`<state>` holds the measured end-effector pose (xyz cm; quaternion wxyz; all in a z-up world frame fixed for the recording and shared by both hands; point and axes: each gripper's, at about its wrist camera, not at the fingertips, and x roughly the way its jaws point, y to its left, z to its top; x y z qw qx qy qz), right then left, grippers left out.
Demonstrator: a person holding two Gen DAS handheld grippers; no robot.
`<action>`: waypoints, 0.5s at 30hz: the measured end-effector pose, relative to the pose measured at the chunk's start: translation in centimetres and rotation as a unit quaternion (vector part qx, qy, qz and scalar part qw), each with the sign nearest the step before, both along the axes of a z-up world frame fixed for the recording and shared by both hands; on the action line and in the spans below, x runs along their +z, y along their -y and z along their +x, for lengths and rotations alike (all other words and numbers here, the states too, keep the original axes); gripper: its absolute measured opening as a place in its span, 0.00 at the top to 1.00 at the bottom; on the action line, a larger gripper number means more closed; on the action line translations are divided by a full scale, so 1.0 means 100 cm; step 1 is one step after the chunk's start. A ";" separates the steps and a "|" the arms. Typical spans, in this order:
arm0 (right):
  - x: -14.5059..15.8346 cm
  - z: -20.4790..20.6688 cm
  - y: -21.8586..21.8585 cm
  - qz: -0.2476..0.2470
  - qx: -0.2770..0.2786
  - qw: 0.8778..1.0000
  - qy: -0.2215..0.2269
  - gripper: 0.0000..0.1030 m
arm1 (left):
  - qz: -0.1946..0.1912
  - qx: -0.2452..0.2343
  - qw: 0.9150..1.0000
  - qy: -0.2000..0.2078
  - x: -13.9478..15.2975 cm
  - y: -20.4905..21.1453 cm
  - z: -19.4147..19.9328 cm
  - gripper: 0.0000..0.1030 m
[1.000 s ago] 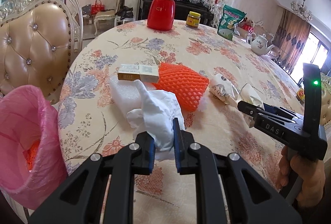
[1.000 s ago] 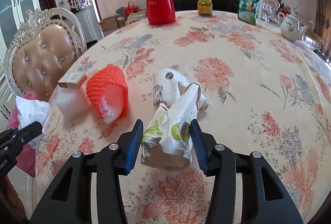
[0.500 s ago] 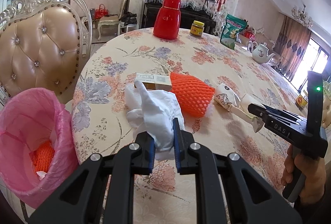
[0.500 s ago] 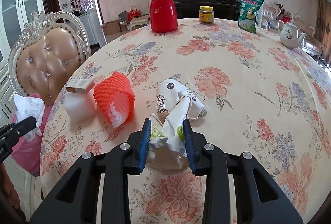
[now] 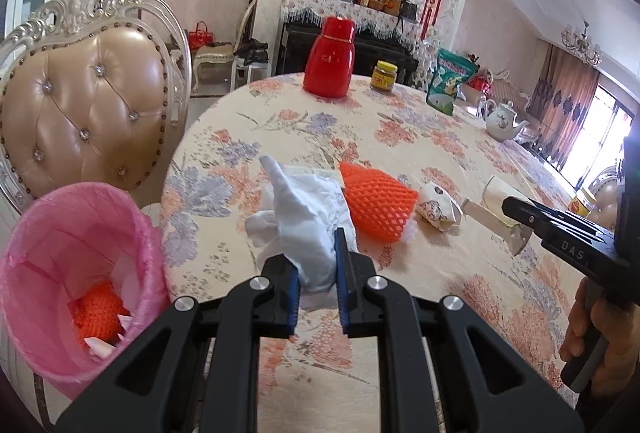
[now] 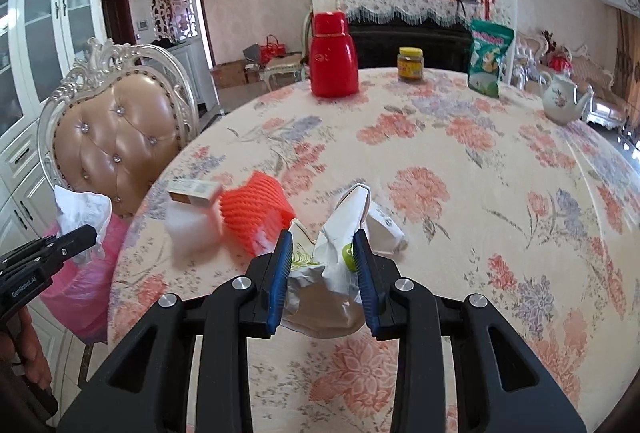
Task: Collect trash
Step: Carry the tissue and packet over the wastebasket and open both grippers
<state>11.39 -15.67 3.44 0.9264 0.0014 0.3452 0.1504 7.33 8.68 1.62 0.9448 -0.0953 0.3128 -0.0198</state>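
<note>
Left tongs: the left gripper (image 5: 316, 265) is clamped on a crumpled white tissue (image 5: 308, 217), lifted clear of the table (image 5: 400, 137).
Right tongs: the right gripper (image 6: 322, 265) has just been closing and is clamped on a crushed paper bag (image 6: 336, 257).
Bin: a pink-lined trash bin (image 5: 52, 233) is set at the near left table edge, so held trash can be dropped in; an orange net is already inside.
Still on table: an orange foam net (image 6: 256, 213) and a small box (image 6: 194, 191) are left just beyond the right tongs, to their left; a second paper bag (image 6: 384, 225) lies just behind the held one.
Judged reason: both pieces are pinched so they can be carried together.

Pink bin (image 5: 76, 273) mouth open beside table (image 5: 440, 161), chair (image 5: 84, 113) close behind it
</note>
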 end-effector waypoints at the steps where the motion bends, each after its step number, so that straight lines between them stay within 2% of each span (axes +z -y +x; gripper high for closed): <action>1: 0.002 -0.001 -0.002 0.001 0.002 1.000 0.002 0.70 | 0.001 0.002 1.000 0.003 0.002 -0.003 -0.002 0.86; 15: 0.028 -0.007 -0.064 0.003 0.056 0.998 0.025 0.70 | 0.011 0.048 0.999 0.024 0.021 -0.054 -0.029 0.86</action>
